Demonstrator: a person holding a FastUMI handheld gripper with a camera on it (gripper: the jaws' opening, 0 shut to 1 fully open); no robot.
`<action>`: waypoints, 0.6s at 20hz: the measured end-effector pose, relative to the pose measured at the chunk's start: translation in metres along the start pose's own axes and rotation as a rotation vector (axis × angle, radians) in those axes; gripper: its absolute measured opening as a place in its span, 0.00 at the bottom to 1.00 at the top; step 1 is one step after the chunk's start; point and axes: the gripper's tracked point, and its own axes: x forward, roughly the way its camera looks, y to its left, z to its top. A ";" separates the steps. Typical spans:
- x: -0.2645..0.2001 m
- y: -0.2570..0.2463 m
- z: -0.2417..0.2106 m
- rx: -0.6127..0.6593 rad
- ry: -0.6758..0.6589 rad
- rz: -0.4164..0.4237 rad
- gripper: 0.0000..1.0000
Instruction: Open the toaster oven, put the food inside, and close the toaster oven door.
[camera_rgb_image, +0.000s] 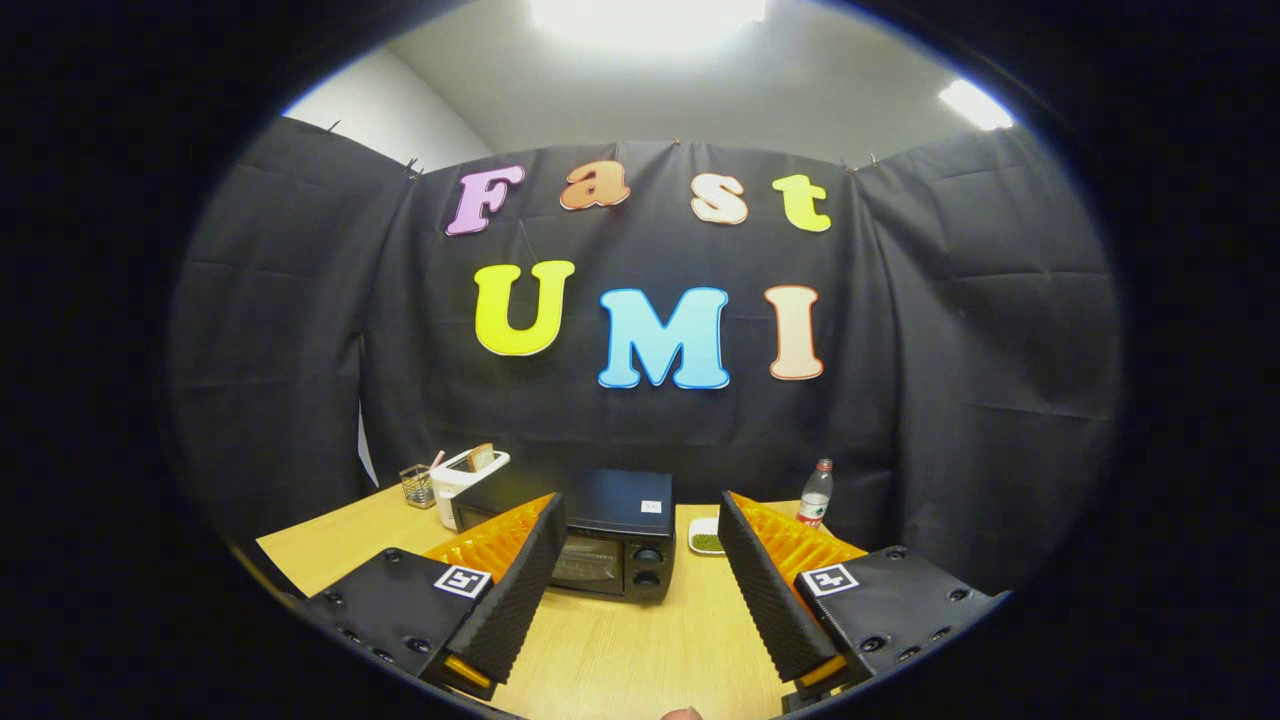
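The hand-held gripper (640, 560) is hovering above the wooden surface (640, 650) with its two fingers (520, 590) spread wide, gripping and touching nothing. Ahead of the fingers, the black toaster oven (600, 540) is sitting on the surface with its door shut, its glass front and two knobs facing the gripper and its long axis running side to side. Just right of the toaster oven, a small white dish (706, 537) is holding something green. Farther right of it, a plastic bottle (816, 494) is standing upright. Left of the toaster oven, a white toaster (462, 480) and a wire cup (417, 486) are sitting near the black cloth wall.
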 end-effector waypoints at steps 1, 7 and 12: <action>-0.006 -0.002 -0.001 0.002 -0.004 -0.002 0.97; -0.039 -0.005 -0.013 0.020 -0.009 -0.011 0.97; -0.040 0.011 -0.015 0.016 -0.003 0.009 0.97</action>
